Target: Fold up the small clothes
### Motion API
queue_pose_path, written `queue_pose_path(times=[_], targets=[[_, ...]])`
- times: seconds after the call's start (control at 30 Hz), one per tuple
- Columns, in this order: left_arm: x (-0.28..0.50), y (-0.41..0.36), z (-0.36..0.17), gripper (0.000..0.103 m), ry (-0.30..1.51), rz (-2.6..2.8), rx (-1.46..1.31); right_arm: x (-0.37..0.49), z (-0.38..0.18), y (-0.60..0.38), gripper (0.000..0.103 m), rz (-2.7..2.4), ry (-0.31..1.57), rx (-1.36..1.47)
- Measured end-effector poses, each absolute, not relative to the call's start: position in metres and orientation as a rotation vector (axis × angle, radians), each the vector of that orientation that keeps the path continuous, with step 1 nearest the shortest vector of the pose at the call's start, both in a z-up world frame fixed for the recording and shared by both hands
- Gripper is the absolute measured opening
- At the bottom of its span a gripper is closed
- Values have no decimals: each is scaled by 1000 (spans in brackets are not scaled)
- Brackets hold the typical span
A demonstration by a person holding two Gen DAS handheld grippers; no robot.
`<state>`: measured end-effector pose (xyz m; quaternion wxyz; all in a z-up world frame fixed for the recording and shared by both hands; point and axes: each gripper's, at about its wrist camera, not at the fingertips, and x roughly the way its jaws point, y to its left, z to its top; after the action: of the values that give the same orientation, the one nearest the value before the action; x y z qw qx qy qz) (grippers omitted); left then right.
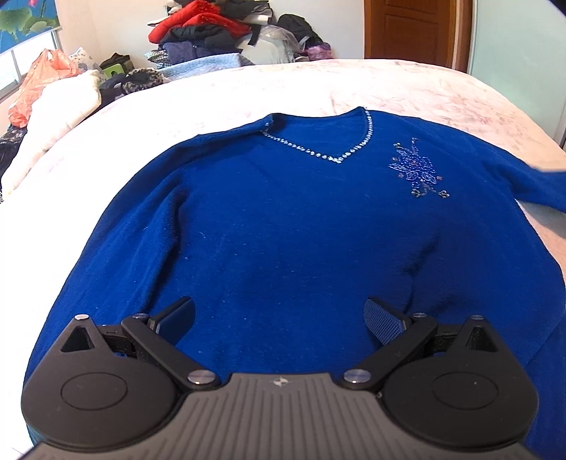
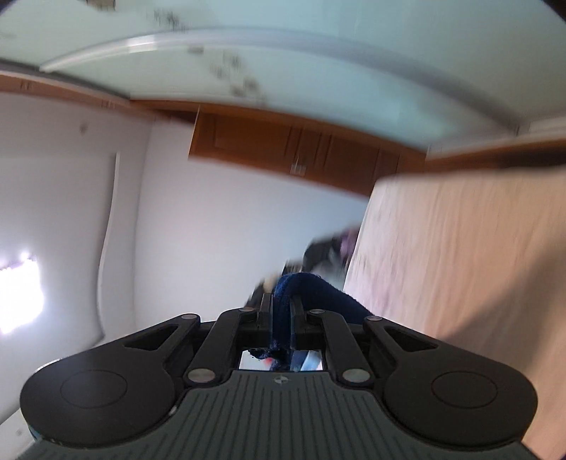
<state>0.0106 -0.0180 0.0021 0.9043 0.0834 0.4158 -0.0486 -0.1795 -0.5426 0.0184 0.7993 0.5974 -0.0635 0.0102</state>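
A blue V-neck sweater with a beaded neckline and a beaded flower on the chest lies flat, front up, on a pale pink bedspread. My left gripper is open and empty, hovering over the sweater's lower middle. In the blurred, rolled right wrist view, my right gripper is shut on a fold of the blue sweater fabric, likely a sleeve, held beside the bed. In the left wrist view the sweater's right sleeve runs off the right edge.
A heap of clothes and bags is piled beyond the bed's far edge. An orange plastic bag and a white quilt lie at the left. A wooden door stands at the back right.
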Motion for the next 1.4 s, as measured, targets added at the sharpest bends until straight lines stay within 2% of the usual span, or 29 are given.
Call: queue_pose_path(times=[0.27, 0.7, 1.1, 1.27, 1.4], targets=[[18, -12, 1, 102, 857, -72, 177, -180, 16, -566, 12, -93, -248, 1254], [32, -10, -4, 102, 851, -48, 204, -29, 4, -450, 12, 207, 122, 1257], [68, 8, 5, 102, 810, -41, 210, 62, 48, -384, 13, 397, 208, 1188], [118, 19, 11, 102, 743, -31, 234, 85, 70, -356, 13, 480, 237, 1149], [176, 21, -4, 102, 791, -83, 237, 103, 72, -329, 13, 531, 284, 1131]])
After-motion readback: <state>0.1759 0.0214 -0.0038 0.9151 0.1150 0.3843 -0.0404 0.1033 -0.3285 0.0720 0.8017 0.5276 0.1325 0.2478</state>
